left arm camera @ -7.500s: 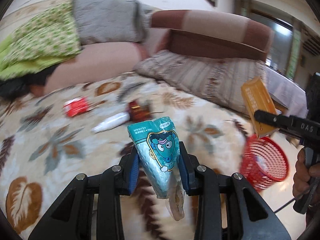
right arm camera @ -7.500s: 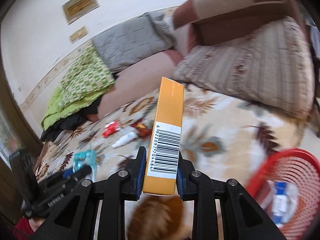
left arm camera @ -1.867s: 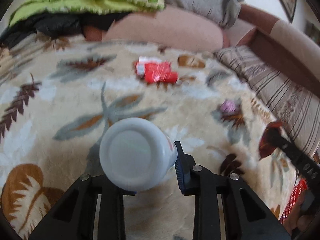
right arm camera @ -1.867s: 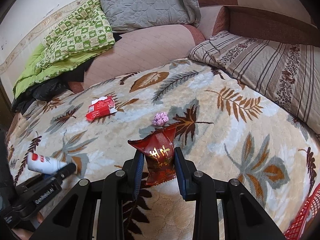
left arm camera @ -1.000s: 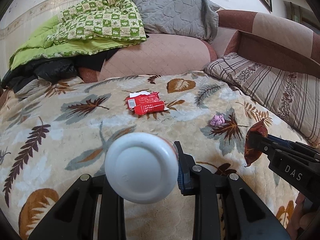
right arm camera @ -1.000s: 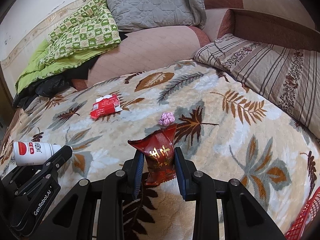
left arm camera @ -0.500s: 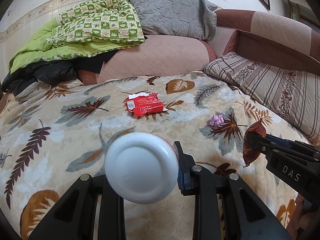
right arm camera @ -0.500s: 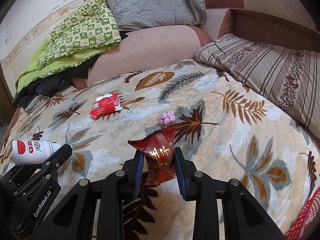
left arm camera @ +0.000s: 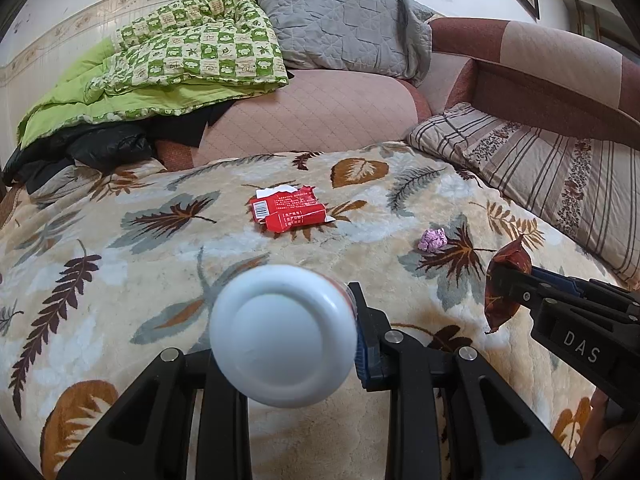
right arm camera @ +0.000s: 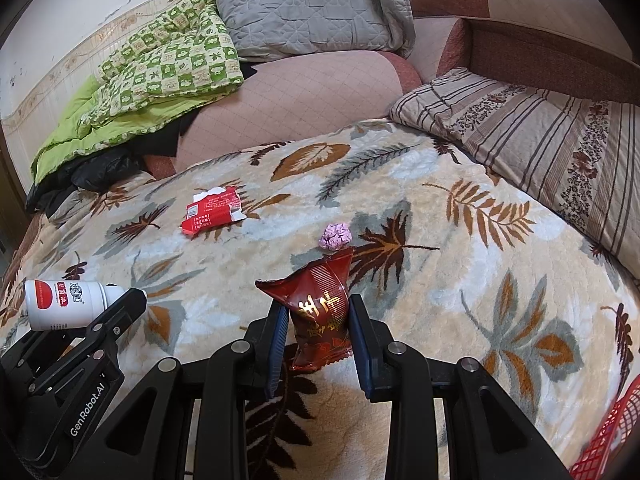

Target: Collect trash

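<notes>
I find my left gripper [left arm camera: 282,334] clenched on a white bottle [left arm camera: 282,334], its flat base turned toward the left wrist camera; the right wrist view confirms the hold, with the bottle's red-labelled body projecting sideways from the jaws. My right gripper [right arm camera: 318,330] is clamped on a dark red snack wrapper [right arm camera: 320,312], the packet upright between the blue pads [right arm camera: 277,340] and lifted clear of the leaf-patterned blanket [right arm camera: 440,280]. Both tools are therefore loaded — neither item is yet deposited. Outward from the jaws, two pieces remain on the blanket: a small crumpled pink paper ball [right arm camera: 337,236] just beyond the wrapper's top edge, and a torn red carton [right arm camera: 214,210] further off toward the cushions. A red mesh basket [right arm camera: 608,436] shows only at the lower right corner of the right wrist view, beside the bed's edge; I take it to be the receptacle, and its contents cannot be seen from here. My assessment: collection is partway, with two items in hand awaiting the drop and two more pickups outstanding. The folded green quilt [left arm camera: 180,68] and grey pillow [left arm camera: 340,24] at the head of the bed appear to be bedding, not rubbish.
</notes>
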`<state>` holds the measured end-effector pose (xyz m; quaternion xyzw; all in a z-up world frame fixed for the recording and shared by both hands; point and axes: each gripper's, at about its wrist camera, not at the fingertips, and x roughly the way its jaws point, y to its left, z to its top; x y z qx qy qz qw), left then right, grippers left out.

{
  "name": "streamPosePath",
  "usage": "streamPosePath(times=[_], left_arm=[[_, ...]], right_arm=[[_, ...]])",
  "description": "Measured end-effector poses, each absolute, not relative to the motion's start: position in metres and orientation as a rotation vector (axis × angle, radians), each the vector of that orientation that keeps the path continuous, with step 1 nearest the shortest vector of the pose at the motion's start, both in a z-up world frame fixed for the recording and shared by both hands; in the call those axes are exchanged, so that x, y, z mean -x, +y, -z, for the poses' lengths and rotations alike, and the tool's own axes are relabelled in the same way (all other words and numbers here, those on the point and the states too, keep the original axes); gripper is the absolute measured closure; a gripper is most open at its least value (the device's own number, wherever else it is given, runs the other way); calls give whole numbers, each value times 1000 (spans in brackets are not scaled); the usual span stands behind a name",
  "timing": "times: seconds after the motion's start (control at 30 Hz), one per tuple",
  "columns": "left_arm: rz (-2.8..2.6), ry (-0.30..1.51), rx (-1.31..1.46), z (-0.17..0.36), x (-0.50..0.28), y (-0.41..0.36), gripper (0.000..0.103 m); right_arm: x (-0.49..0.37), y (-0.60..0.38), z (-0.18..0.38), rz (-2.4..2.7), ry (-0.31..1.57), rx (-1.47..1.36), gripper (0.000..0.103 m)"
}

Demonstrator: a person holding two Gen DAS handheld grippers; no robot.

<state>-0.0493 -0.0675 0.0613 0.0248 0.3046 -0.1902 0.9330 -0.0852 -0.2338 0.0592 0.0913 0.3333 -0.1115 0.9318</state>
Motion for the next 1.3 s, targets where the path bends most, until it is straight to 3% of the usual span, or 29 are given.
streamPosePath(times=[1.3], left_arm=[[475, 612, -76, -65, 62, -77, 76]], right_arm=[[114, -268, -80, 247, 629, -307, 71]])
